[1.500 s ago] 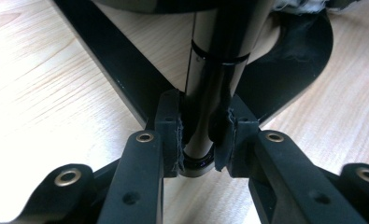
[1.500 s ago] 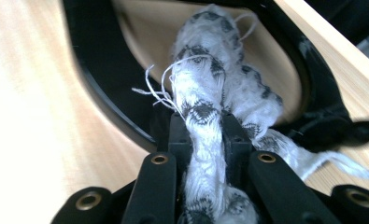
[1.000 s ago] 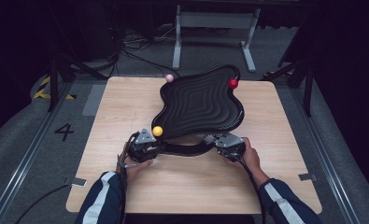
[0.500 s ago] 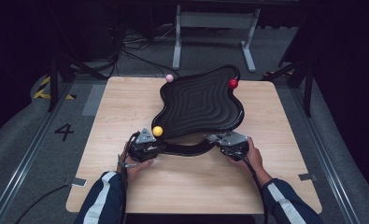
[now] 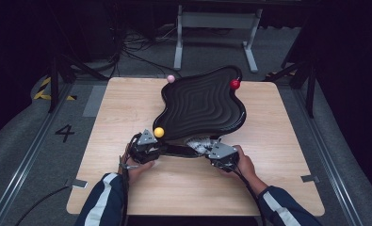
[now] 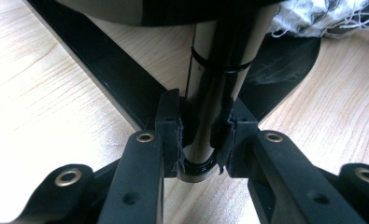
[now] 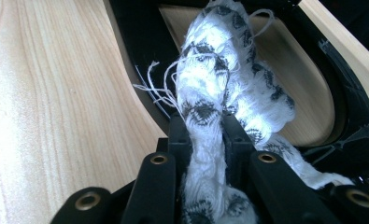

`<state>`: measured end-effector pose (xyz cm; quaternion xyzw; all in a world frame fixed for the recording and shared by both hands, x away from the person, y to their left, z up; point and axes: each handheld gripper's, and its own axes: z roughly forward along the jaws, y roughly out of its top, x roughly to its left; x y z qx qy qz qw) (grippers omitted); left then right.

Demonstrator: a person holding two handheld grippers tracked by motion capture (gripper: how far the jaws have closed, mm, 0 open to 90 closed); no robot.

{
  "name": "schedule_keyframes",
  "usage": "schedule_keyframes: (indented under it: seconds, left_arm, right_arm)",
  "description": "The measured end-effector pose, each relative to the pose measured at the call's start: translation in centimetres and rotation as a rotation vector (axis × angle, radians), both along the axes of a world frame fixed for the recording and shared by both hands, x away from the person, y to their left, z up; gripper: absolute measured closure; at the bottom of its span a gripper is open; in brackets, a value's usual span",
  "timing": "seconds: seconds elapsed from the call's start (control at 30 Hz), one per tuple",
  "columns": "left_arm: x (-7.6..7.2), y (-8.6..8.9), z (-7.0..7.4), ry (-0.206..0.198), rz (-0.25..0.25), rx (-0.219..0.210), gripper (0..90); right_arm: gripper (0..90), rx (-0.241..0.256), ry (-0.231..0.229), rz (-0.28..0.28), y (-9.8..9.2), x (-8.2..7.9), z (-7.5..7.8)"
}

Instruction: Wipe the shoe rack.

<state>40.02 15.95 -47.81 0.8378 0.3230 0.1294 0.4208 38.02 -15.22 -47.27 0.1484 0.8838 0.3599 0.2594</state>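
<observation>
Clamped jaws show in both gripper views. From the high view, the left gripper [image 5: 146, 147] and the right gripper [image 5: 220, 153] sit at the near edge of the pale wooden table [image 5: 127, 108], under the near rim of a wavy, ribbed black tray on a stand [image 5: 202, 103]. A yellow ball [image 5: 158, 132], a red ball [image 5: 234, 84] and a pink ball [image 5: 171, 78] perch on the tray's edge. Compared with half a second and a second ago, almost nothing moves; only the right hand [image 5: 242, 165] seems to have shifted very slightly, so the wiping looks slow or paused.

In the left gripper view, the jaws are clenched on the glossy black upright post [image 6: 215, 88] of the stand, steadying it on the table.

In the right gripper view, the jaws pinch a white cloth with dark patterning [image 7: 215, 88], bunched and frayed, lying against the stand's black base frame [image 7: 140, 56]. I judge the cloth is being worked along that base.
</observation>
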Motion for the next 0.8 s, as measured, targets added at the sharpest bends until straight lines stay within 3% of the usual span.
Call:
schedule_keyframes:
  seconds: [0.33, 0.5, 0.6, 0.8]
  left_arm:
    - [0.2, -0.1, 0.0, -0.002, -0.010, -0.002, 72.7]
    - [0.2, -0.1, 0.0, -0.002, -0.010, -0.001, 72.5]
    - [0.2, -0.1, 0.0, -0.003, -0.011, 0.003, 72.5]
    - [0.2, -0.1, 0.0, -0.002, -0.012, 0.003, 72.4]
  right_arm:
    - [78.9, -0.025, -0.028, -0.115, -2.6, 1.8, 0.3]
    - [78.7, -0.036, -0.033, -0.217, -4.5, 3.3, 0.2]
    - [78.7, -0.019, -0.003, -0.259, -5.3, 3.9, 0.1]
    - [79.2, -0.024, 0.010, -0.214, -4.7, 3.4, 0.2]
